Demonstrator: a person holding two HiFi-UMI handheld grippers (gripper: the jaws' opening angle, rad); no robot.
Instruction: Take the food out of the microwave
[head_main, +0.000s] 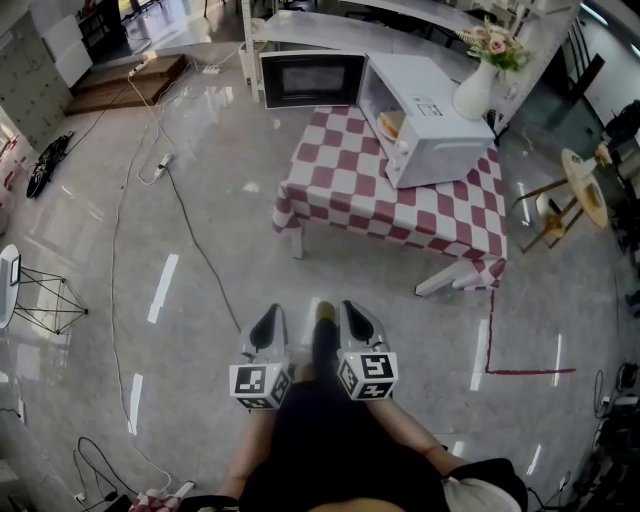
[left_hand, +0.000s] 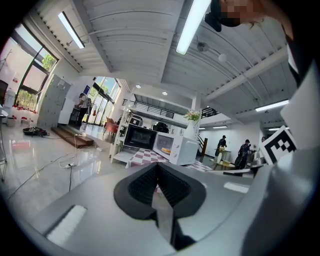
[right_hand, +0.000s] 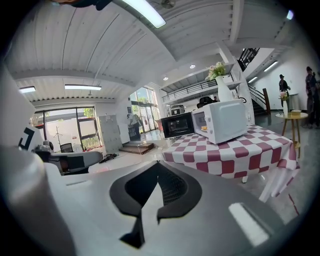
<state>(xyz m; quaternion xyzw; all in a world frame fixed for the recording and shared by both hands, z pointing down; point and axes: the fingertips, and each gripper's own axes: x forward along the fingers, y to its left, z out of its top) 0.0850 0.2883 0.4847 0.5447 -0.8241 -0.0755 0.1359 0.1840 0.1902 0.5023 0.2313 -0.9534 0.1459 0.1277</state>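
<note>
A white microwave (head_main: 432, 122) stands on a table with a red-and-white checked cloth (head_main: 400, 200), its dark-windowed door (head_main: 312, 80) swung wide open. Yellowish food on a plate (head_main: 388, 124) lies inside the cavity. Both grippers hover low in the head view, well short of the table, side by side in front of the person. My left gripper (head_main: 269, 316) is shut with nothing between its jaws. My right gripper (head_main: 352, 310) looks shut and empty too. The left gripper view shows the microwave (left_hand: 176, 147) far ahead, and the right gripper view shows the microwave (right_hand: 226, 120) with the food (right_hand: 204, 128).
A white vase of flowers (head_main: 477, 85) stands beside the microwave. A small round side table (head_main: 582, 188) is at the right. Cables (head_main: 185, 225) trail over the glossy floor at the left, near a wire stool (head_main: 40, 300). Red tape (head_main: 520, 372) marks the floor.
</note>
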